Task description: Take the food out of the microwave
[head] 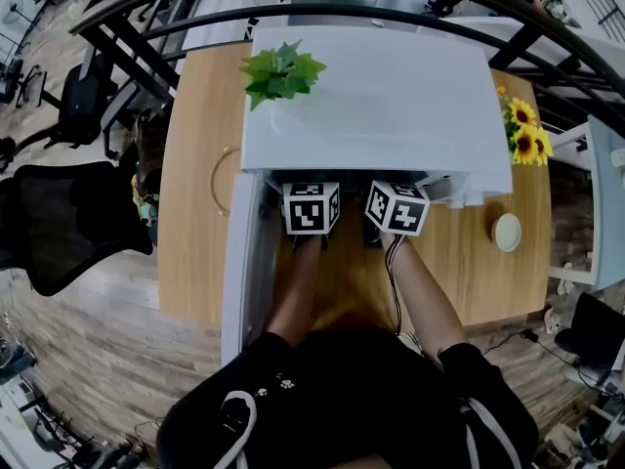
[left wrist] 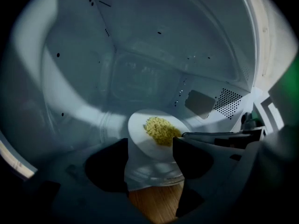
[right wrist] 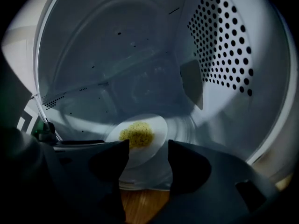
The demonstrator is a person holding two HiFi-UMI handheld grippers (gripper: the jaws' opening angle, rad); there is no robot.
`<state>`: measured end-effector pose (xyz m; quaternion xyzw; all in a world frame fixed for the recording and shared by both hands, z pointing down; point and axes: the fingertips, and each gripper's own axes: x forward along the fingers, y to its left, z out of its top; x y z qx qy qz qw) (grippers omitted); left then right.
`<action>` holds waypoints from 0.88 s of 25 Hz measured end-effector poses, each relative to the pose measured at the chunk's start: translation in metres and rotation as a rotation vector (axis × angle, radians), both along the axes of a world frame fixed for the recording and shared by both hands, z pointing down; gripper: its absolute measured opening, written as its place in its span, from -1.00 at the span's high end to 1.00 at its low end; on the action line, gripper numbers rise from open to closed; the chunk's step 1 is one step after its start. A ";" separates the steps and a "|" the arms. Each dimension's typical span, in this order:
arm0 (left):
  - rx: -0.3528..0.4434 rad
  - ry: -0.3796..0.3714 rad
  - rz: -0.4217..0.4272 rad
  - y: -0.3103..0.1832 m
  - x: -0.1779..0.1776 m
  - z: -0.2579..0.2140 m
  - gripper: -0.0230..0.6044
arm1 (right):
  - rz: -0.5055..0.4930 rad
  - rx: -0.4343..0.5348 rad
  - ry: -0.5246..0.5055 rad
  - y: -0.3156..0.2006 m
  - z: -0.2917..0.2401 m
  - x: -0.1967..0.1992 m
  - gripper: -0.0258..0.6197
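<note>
A white plate (left wrist: 149, 141) with a heap of yellow food (left wrist: 160, 129) lies on the glass turntable (left wrist: 154, 174) inside the white microwave (head: 376, 101). Both grippers reach into the cavity side by side. My left gripper (left wrist: 150, 160) stands open, its jaws on either side of the plate's near edge. My right gripper (right wrist: 148, 158) is open too, with the plate (right wrist: 145, 146) and food (right wrist: 136, 134) just beyond its jaws. In the head view only the marker cubes of the left gripper (head: 311, 208) and the right gripper (head: 397, 207) show at the microwave's mouth.
The microwave door (head: 239, 262) hangs open to the left. A green plant (head: 281, 71) sits on the microwave's top. Sunflowers (head: 522, 130) and a small white cup (head: 507, 232) stand on the wooden table (head: 190, 193) to the right. A perforated wall (right wrist: 224, 45) lines the cavity's right side.
</note>
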<state>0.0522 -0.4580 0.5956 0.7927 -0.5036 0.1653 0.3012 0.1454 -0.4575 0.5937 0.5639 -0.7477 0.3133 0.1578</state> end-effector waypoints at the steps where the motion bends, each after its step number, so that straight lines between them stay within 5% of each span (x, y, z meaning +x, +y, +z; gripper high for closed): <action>1: -0.004 0.008 0.003 0.000 0.001 -0.001 0.05 | -0.001 0.000 0.000 0.000 0.000 0.000 0.11; 22: 0.006 0.054 0.049 0.006 0.012 -0.012 0.04 | 0.043 0.002 -0.071 0.005 -0.005 0.006 0.29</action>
